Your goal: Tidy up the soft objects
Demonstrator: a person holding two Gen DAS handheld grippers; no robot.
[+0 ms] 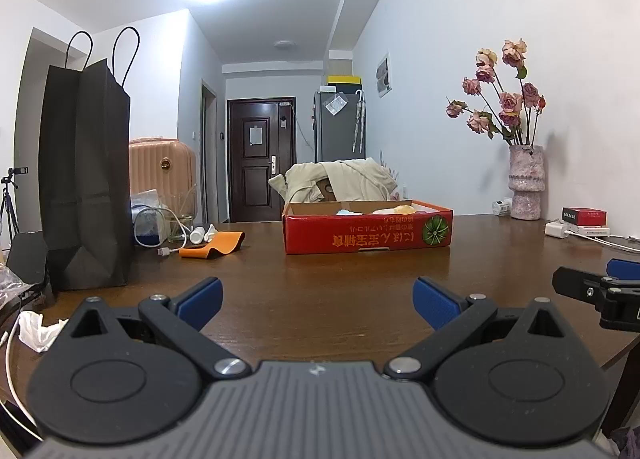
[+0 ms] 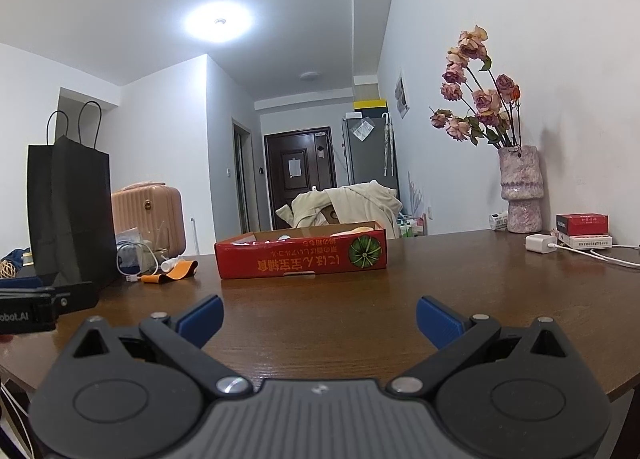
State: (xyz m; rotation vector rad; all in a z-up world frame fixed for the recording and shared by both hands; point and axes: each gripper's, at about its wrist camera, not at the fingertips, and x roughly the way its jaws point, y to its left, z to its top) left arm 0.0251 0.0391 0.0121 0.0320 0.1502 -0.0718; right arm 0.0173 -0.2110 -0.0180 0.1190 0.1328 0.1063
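A red cardboard box point(image 1: 368, 231) stands on the brown table, far ahead of both grippers; it also shows in the right wrist view point(image 2: 302, 255). Soft items peek over its rim: a light blue one point(image 1: 349, 212) and a yellow-orange one point(image 1: 396, 209). My left gripper point(image 1: 318, 303) is open and empty, low over the table's near side. My right gripper point(image 2: 320, 321) is open and empty too. The right gripper's side shows at the right edge of the left wrist view point(image 1: 600, 295). The left gripper shows at the left edge of the right wrist view point(image 2: 36, 307).
A tall black paper bag point(image 1: 86, 179) stands at the left. An orange strap point(image 1: 214, 245), white cable point(image 1: 160, 227) and small bottle lie beside it. A crumpled white tissue point(image 1: 38, 329) lies near left. A vase of dried roses point(image 1: 526, 183), charger point(image 1: 558, 229) and red boxes point(image 1: 584, 216) stand at the right.
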